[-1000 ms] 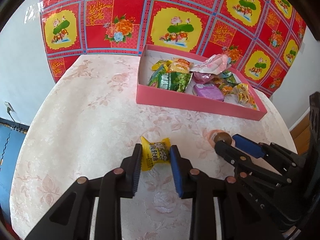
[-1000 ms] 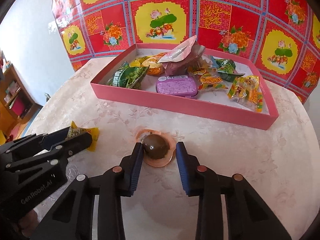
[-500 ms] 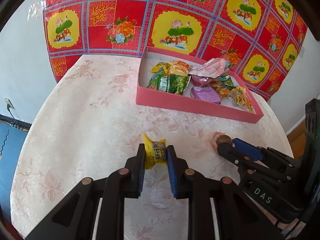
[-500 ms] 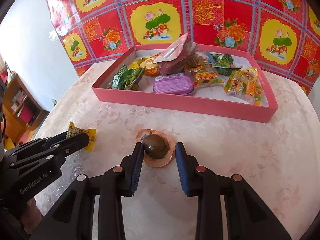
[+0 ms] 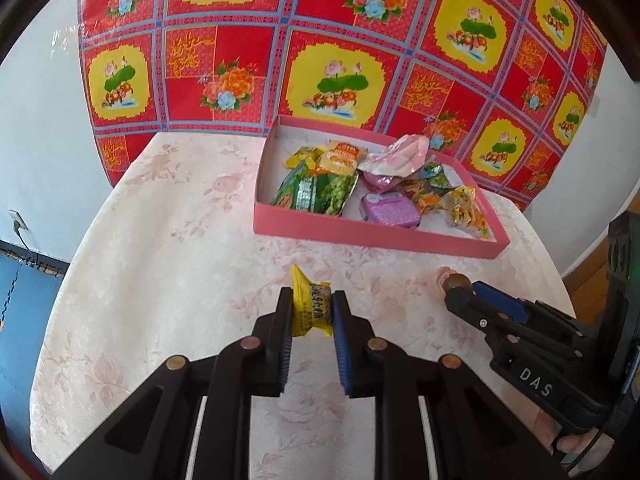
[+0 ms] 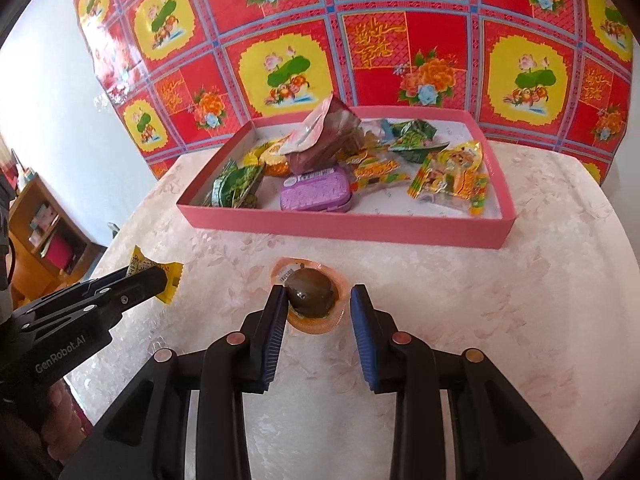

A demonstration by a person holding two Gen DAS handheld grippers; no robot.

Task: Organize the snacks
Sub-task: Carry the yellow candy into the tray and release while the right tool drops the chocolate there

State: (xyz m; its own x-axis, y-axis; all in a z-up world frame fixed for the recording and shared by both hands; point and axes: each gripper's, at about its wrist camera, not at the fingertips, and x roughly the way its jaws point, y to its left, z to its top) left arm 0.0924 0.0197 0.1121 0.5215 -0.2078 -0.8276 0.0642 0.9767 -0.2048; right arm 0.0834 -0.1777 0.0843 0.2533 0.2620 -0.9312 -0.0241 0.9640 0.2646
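Observation:
My left gripper (image 5: pixel 311 298) is shut on a yellow snack packet (image 5: pixel 310 304), held just above the table; it also shows in the right wrist view (image 6: pixel 138 266). My right gripper (image 6: pixel 318 294) is open, its fingers on either side of a brown round snack in an orange-rimmed cup (image 6: pixel 311 294) that rests on the table. The left finger touches the cup; the right one stands apart. That cup shows in the left wrist view (image 5: pixel 450 280). A pink tray (image 5: pixel 360 236) of several snacks sits at the far side, also in the right wrist view (image 6: pixel 340 224).
The round table (image 5: pixel 160 260) has a pale floral cloth. A red and yellow patterned sheet (image 5: pixel 320 40) hangs behind the tray. A wooden shelf (image 6: pixel 36 224) stands off to the left beyond the table's edge.
My left gripper has closed on the yellow packet and lifted it slightly. My right gripper has stayed open around the brown snack cup and both views have risen.

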